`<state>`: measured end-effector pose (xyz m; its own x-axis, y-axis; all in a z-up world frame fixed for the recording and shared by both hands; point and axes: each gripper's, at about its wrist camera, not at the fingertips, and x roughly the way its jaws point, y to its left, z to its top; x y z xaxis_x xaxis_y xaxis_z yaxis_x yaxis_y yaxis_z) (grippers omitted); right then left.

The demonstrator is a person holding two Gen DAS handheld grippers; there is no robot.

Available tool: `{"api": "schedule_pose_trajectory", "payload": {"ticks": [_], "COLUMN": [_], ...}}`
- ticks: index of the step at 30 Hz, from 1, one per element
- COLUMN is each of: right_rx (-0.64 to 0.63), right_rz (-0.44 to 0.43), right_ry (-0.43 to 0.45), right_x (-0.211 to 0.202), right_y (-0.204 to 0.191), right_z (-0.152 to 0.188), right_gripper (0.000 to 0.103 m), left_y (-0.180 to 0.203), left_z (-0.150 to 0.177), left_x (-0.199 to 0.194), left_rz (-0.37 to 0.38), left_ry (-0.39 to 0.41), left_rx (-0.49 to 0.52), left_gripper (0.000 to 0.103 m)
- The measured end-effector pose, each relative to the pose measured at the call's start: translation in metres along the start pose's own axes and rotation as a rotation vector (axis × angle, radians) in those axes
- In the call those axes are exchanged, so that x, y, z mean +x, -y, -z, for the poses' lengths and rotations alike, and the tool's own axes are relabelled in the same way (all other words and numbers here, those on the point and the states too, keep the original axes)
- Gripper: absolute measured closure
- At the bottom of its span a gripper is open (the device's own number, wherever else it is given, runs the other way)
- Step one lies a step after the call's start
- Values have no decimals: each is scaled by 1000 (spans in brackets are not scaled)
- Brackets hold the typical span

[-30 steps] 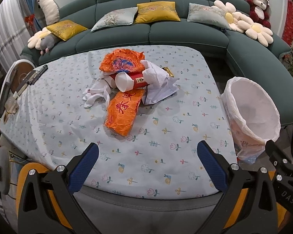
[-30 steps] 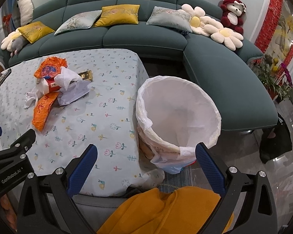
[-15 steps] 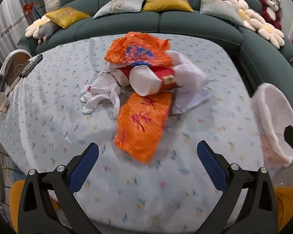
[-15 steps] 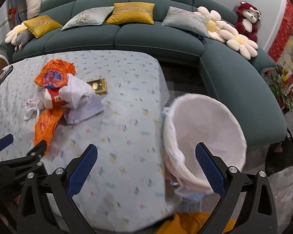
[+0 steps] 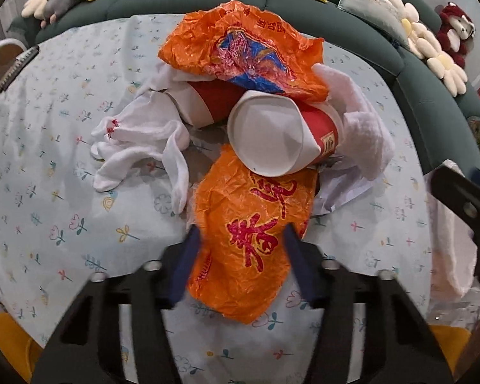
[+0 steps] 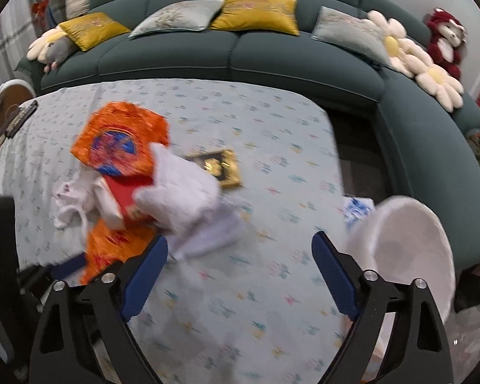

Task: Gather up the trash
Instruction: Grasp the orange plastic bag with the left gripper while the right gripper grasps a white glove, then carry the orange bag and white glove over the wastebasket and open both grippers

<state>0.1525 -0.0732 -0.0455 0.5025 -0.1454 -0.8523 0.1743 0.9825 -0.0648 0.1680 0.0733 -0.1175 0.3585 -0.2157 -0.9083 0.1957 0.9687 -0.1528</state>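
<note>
Left wrist close above trash pile (image 5: 256, 128), right wrist farther, both steeply down

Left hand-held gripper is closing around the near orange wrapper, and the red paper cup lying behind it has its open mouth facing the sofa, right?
Not quite. In the left wrist view the red paper cup turns its open mouth toward the camera, away from the sofa. The left hand-held gripper does straddle the near orange wrapper, its jaws having just been closing.

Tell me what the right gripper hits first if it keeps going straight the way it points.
Probably bare tablecloth: the right gripper points at an open patch between the trash pile and the bin. Blur makes depth uncertain.
</note>
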Motion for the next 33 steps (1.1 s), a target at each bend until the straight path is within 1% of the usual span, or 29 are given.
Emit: {"api": "schedule_pose_trajectory", "payload": {"ticks": [1, 4, 6, 7, 8, 9, 10, 11, 12, 13, 15, 16, 17, 20, 21, 22, 23, 25, 28, 33], "right_rx": [-9, -27, -35, -39, -43, -43, -42, -42, -44, -46, -44, -43, -42, -31, -26, -19, -15, 0, 22, 56], "right_rz": [-11, -47, -53, -51, -53, -58, -63, -65, -69, -74, -81, -84, -89, -97, -100, -101, -101, -96, -88, -67], "right_ry": [3, -2, -13, -20, -31, -38, -45, -53, -60, -70, -74, -75, -72, -62, -57, -48, -42, -21, 5, 45], "right_x": [2, 14, 23, 27, 32, 36, 39, 42, 44, 46, 47, 46, 43, 33, 29, 23, 18, 6, -9, -39], "right_y": [-5, -22, -28, -30, -33, -33, -34, -34, -33, -33, -31, -29, -27, -19, -16, -12, -10, -1, 8, 27], "right_z": [-3, -13, -17, -18, -19, -20, -21, -21, -20, -19, -17, -16, -16, -15, -15, -14, -14, -14, -14, -10], "right_gripper": [21, 30, 34, 39, 42, 47, 52, 57, 66, 74, 82, 86, 87, 90, 90, 90, 90, 90, 90, 90], "left_y": [-3, -11, -16, -16, -18, -18, -19, -18, -17, -15, -14, -13, -12, -3, -1, 1, 3, 5, 6, 13], "left_z": [0, 2, 2, 3, 4, 3, 3, 3, 4, 4, 3, 3, 3, 0, 0, 0, 0, 1, 4, 14], "left_x": [-2, -5, -6, -7, -10, -11, -12, -14, -17, -17, -13, -10, -7, 2, 4, 4, 3, -2, -15, -46], "left_rz": [12, 38, 41, 46, 50, 51, 50, 54, 52, 45, 48, 52, 55, 53, 51, 46, 43, 43, 42, 44], "left_ry": [0, -5, -4, -2, 2, 4, 2, 3, 12, 18, 5, -4, -14, -39, -47, -51, -50, -39, -24, 15], "left_rx": [-6, -22, -26, -25, -20, -13, -9, -7, -6, -6, 1, 3, 6, 18, 23, 27, 30, 29, 30, 42], "left_gripper": [73, 82, 83, 82, 80, 73, 57, 49, 39, 38, 38, 39, 41, 61, 70, 75, 76, 82, 84, 85]}}
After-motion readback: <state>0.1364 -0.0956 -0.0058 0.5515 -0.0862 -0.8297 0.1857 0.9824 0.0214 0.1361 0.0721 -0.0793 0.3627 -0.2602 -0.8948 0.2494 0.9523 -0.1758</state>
